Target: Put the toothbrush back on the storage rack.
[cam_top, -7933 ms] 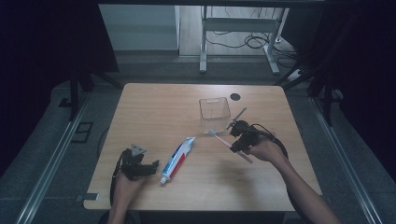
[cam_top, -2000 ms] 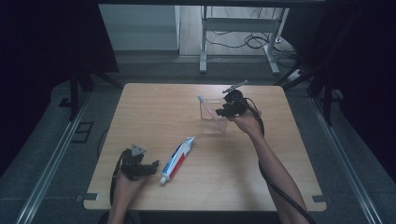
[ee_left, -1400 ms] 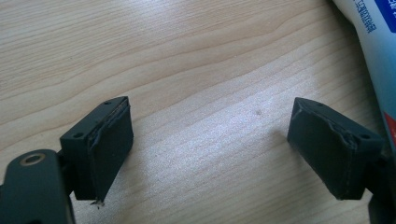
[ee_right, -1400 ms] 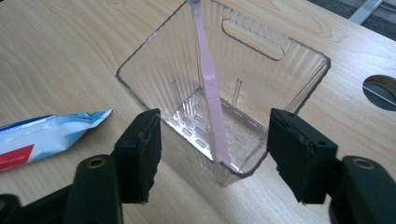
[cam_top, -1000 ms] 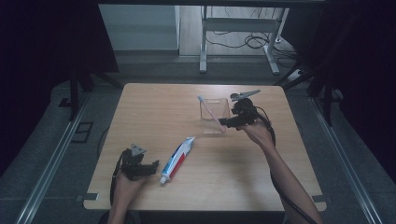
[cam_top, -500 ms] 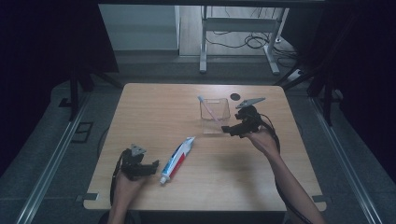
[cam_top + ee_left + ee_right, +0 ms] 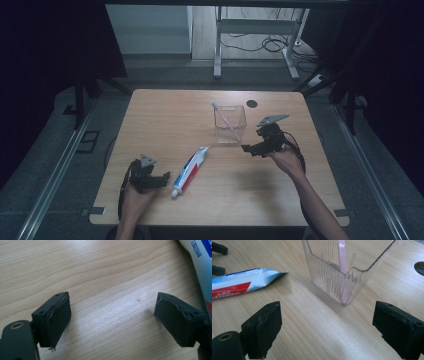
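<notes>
A clear ribbed plastic cup (image 7: 230,125) stands right of the table's middle, and a pink toothbrush (image 7: 223,116) leans inside it. The same cup (image 7: 347,275) and toothbrush (image 7: 342,257) rise just ahead in the right gripper view. My right gripper (image 7: 248,148) hovers just right of and nearer than the cup; its jaws have just been opening and are open with nothing between them (image 7: 327,325). A white, blue and red toothpaste tube (image 7: 190,169) lies at the front left. My left gripper (image 7: 164,178) rests open beside the tube's cap end, with bare wood between its jaws (image 7: 113,315).
A small black round spot (image 7: 251,104) sits in the tabletop behind the cup. The wooden table's front edge (image 7: 215,225) runs close to both forearms. Dark floor and metal rails surround the table.
My right gripper has drawn back from the cup toward the table's near side and sunk a little. The toothbrush stays leaning in the cup. The left gripper has not moved.
</notes>
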The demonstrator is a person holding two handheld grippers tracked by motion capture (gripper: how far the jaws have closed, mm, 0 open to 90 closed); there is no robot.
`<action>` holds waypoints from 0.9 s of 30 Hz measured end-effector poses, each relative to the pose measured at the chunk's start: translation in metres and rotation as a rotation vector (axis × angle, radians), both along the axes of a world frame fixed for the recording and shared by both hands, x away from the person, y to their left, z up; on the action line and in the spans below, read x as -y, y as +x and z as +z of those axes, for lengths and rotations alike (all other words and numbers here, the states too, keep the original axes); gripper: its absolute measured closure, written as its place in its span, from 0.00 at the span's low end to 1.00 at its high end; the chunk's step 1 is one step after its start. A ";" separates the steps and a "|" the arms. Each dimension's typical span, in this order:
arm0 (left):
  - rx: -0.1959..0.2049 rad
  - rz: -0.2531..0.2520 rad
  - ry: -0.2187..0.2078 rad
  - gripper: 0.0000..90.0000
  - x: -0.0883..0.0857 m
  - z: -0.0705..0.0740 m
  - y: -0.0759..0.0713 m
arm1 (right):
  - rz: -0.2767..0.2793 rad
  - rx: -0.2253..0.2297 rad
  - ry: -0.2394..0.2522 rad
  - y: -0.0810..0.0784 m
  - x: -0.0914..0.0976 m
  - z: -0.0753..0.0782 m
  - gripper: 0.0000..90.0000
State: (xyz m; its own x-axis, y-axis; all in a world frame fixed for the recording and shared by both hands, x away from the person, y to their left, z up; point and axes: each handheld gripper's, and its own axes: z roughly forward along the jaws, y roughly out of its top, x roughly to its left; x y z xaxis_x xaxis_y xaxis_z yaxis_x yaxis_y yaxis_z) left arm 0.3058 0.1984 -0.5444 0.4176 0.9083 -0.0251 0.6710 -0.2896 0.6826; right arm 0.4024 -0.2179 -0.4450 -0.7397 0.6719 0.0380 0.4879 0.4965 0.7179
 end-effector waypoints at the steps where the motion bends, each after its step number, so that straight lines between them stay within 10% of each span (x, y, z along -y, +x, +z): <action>1: 0.000 0.000 0.000 0.16 0.000 0.000 0.000 | -0.001 0.000 0.001 -0.001 0.001 -0.001 0.10; 27: 0.002 0.005 -0.003 0.15 0.000 0.000 0.000 | -0.022 -0.015 0.001 -0.045 0.026 -0.026 0.10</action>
